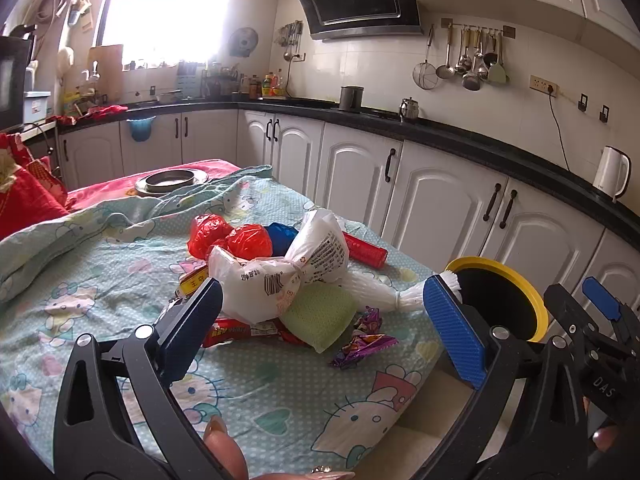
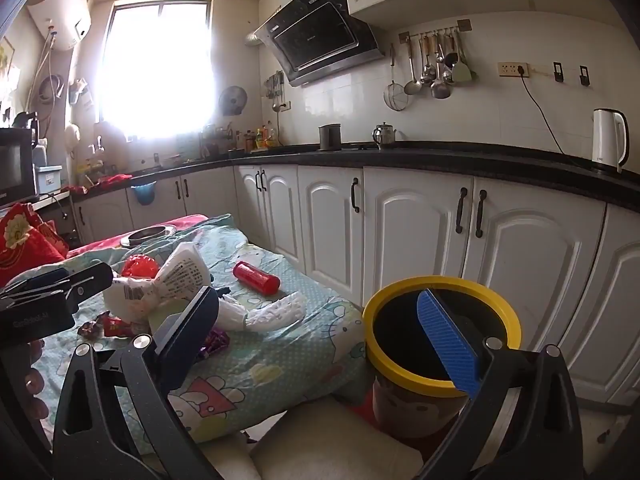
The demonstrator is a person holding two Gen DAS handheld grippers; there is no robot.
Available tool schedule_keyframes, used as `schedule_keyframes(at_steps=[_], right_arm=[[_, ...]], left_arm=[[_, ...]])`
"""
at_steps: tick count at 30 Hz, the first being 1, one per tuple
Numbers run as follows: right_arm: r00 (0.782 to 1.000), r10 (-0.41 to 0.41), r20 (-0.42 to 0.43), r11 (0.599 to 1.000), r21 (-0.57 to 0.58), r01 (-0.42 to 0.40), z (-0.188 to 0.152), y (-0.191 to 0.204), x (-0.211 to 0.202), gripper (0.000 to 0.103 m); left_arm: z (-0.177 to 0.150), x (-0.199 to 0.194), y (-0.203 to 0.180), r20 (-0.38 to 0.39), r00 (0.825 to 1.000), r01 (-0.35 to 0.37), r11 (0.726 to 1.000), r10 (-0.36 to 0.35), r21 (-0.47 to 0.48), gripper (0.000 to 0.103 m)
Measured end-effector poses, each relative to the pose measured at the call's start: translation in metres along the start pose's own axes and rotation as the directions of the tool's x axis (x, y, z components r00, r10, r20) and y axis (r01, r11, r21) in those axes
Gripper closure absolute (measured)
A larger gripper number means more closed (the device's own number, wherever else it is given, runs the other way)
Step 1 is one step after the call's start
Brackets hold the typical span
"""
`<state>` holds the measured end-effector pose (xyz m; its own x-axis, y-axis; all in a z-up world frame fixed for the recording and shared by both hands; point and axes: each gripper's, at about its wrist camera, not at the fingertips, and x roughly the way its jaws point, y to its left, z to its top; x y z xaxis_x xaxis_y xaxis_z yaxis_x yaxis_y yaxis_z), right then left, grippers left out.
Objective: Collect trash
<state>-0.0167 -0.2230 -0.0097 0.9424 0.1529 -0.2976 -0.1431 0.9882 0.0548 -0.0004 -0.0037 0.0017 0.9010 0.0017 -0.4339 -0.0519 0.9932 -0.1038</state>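
Glare from the window (image 1: 168, 12) washes out the far end of the room, so the small items on the black counter beneath it cannot be told apart. Part of the trash pile is buried: the white plastic bag (image 1: 276, 276) lies on top of a green sponge (image 1: 320, 312) and red wrappers (image 1: 236, 330), whose print is too covered to read, and a yellow packet (image 1: 194, 282) pokes out only at one corner. Black print and a barcode on the bag are visible but not legible. Behind it sit two crumpled red bags (image 1: 230, 236), a blue one (image 1: 282, 236) and a red tube (image 1: 364, 250); a white foam net sleeve (image 1: 376, 294) and a purple foil wrapper (image 1: 362, 344) lie toward the near edge. All rest on a bench (image 1: 260, 392) draped in a teal cartoon-cat cloth, with a metal dish (image 1: 172, 180) at its far end. The yellow-rimmed bin (image 2: 440, 336) stands just beside the bench on the floor side, its inside black. White cabinets, a range hood, hanging ladles and a white kettle (image 2: 608, 140) line the kitchen wall. The left tool (image 1: 320, 328) stands released, wide apart, gripping nothing, the pile between and beyond its pads; the right tool (image 2: 316, 336) is likewise released and empty, near the bin.
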Motion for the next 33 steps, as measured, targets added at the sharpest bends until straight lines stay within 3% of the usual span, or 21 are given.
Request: schedule_keyframes(at_steps=[33], right_arm=[[1.0, 0.01, -0.01, 1.0, 0.006, -0.01, -0.0044, 0.0016, 0.0031, 0.006]], left_arm=[[-0.005, 0.0035, 0.0051, -0.019, 1.0, -0.006, 1.0, 0.006, -0.013, 0.011]])
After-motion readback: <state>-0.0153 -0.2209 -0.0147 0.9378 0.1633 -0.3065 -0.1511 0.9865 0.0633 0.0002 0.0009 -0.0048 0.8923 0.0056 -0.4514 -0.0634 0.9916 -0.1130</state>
